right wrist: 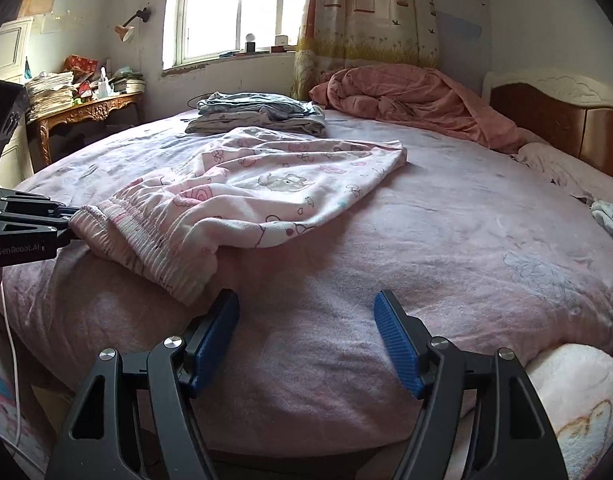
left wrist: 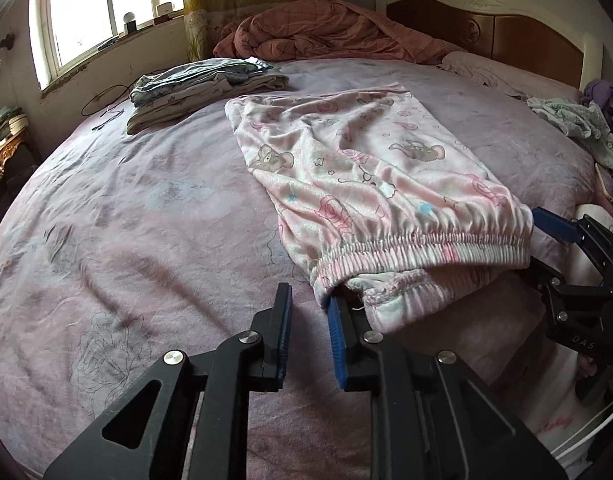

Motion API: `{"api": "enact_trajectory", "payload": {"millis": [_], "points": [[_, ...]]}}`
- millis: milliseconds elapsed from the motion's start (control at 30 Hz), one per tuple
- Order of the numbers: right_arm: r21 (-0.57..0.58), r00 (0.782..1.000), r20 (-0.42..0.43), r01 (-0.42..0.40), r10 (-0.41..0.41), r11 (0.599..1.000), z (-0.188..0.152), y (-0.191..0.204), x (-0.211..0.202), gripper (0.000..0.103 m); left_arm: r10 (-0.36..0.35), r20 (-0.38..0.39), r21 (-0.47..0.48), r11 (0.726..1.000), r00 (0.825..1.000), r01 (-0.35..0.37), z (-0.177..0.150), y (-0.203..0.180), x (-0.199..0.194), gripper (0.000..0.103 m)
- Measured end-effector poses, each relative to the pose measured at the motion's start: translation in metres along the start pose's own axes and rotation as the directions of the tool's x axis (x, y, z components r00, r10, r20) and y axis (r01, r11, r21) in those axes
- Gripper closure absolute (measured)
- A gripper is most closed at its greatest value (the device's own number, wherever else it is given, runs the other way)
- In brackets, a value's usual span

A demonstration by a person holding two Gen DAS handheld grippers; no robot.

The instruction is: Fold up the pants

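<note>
Pink printed pants [left wrist: 358, 184] lie folded lengthwise on mauve bed sheet [left wrist: 126, 220], elastic waistband [left wrist: 418, 248] at near edge of bed. Left gripper [left wrist: 309, 304] at waistband's left corner, jaws slightly parted, nothing pinched, right finger touching fabric edge. Right gripper [right wrist: 306, 304] released, jaws wide, over bare sheet just beside waistband. Folded clothes stack [right wrist: 262, 114] lies beyond pants, near window.

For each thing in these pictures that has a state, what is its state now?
Pink pants: folded once, flat on the bed, waistband at the near edge.
Left hand-held gripper: open, nothing between its pads.
Right hand-held gripper: open wide, empty.
Stack of clothes: folded.
Blanket: bunched up.
</note>
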State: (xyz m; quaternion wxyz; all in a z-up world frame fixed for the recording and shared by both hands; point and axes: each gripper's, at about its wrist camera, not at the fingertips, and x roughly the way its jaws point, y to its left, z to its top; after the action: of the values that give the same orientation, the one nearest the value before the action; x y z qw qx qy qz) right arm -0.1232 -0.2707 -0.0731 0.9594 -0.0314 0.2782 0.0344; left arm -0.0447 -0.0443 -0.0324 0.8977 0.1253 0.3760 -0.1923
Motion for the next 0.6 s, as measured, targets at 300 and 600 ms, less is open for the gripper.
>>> {"api": "enact_trajectory", "payload": {"millis": [300, 600], "points": [[-0.007, 1.000, 0.001, 0.001, -0.001, 1.000, -0.001, 0.002, 0.000, 0.031, 0.059, -0.026, 0.212, 0.976, 0.998, -0.052, 0.009, -0.017, 0.008, 0.077], [-0.008, 1.000, 0.001, -0.002, 0.002, 1.000, 0.000, 0.005, 0.002, 0.031, 0.052, 0.040, 0.408, 0.911, 0.998, -0.063, 0.017, -0.023, 0.009, 0.063]]}}
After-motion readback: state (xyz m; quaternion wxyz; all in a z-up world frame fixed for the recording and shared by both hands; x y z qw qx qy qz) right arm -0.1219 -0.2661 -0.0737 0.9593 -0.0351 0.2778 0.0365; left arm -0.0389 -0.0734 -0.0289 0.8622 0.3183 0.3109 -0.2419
